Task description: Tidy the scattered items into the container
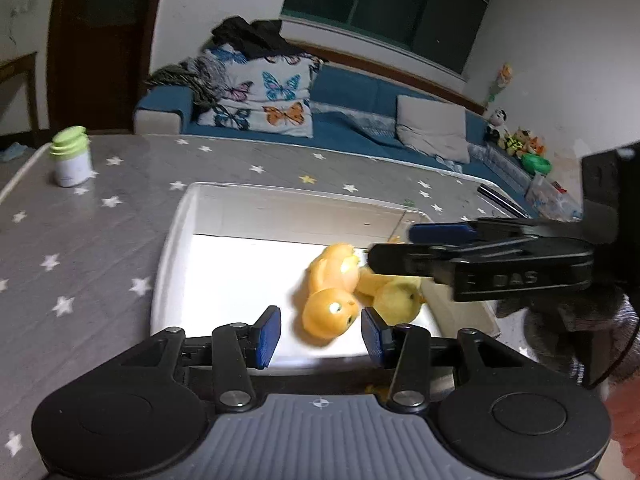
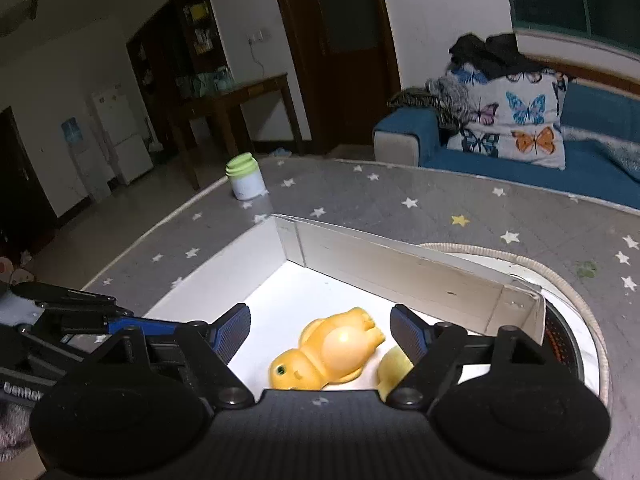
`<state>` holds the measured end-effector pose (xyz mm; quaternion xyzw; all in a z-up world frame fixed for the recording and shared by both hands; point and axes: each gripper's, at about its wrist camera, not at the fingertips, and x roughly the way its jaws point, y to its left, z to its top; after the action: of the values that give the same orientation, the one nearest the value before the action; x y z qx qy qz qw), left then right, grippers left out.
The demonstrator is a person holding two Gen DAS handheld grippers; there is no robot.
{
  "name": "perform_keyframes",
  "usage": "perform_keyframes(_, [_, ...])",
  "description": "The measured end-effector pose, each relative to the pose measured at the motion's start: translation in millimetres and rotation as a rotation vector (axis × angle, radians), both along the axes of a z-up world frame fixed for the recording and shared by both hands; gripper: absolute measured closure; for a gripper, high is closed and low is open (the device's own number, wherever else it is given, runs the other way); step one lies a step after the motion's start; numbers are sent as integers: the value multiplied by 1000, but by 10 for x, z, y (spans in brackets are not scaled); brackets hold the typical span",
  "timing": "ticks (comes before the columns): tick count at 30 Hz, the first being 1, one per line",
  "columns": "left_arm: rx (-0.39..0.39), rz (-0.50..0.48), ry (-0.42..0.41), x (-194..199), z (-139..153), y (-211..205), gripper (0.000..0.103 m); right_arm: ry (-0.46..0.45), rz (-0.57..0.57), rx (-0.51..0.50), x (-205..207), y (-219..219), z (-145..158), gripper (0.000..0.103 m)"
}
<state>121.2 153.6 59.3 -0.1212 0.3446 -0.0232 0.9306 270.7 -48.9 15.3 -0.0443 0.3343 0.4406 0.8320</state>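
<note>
A white box (image 1: 176, 248) stands on the star-patterned table; in the right wrist view its far wall (image 2: 400, 268) is seen. An orange toy figure (image 1: 332, 292) lies on its back inside, also in the right wrist view (image 2: 332, 352). A yellow toy (image 1: 400, 298) lies beside it, partly hidden in the right wrist view (image 2: 394, 368). My left gripper (image 1: 320, 336) is open over the box's near edge, the orange toy's head between its pads, not touching. My right gripper (image 2: 320, 328) is open above the orange toy; it shows from the side in the left wrist view (image 1: 400, 248).
A white jar with a green lid (image 1: 70, 158) stands at the table's far left corner, also in the right wrist view (image 2: 246, 178). A round woven-edged object (image 2: 576, 308) sits right of the box. A blue sofa (image 1: 360, 120) with pillows lies beyond the table.
</note>
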Motion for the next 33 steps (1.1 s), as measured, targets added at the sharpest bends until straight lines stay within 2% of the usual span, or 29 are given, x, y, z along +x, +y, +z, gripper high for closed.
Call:
perform_keyframes(7, [11,55,-1,-437,-81,128,57,-74,5,43,-476,-135,54,13])
perform_keyframes(17, [-20,144,69,-934,-370,364,57,-135,124,25,-1178,-47,-73,5])
perform_keyframes(26, [-73,151,99,-1022,-502,419,57,-161,271,-69,-1688,229,-381,4])
perform_keyframes(33, [-99,126,114,-997,-563,387,57,-133,321,-117,-1768,424,-605,4])
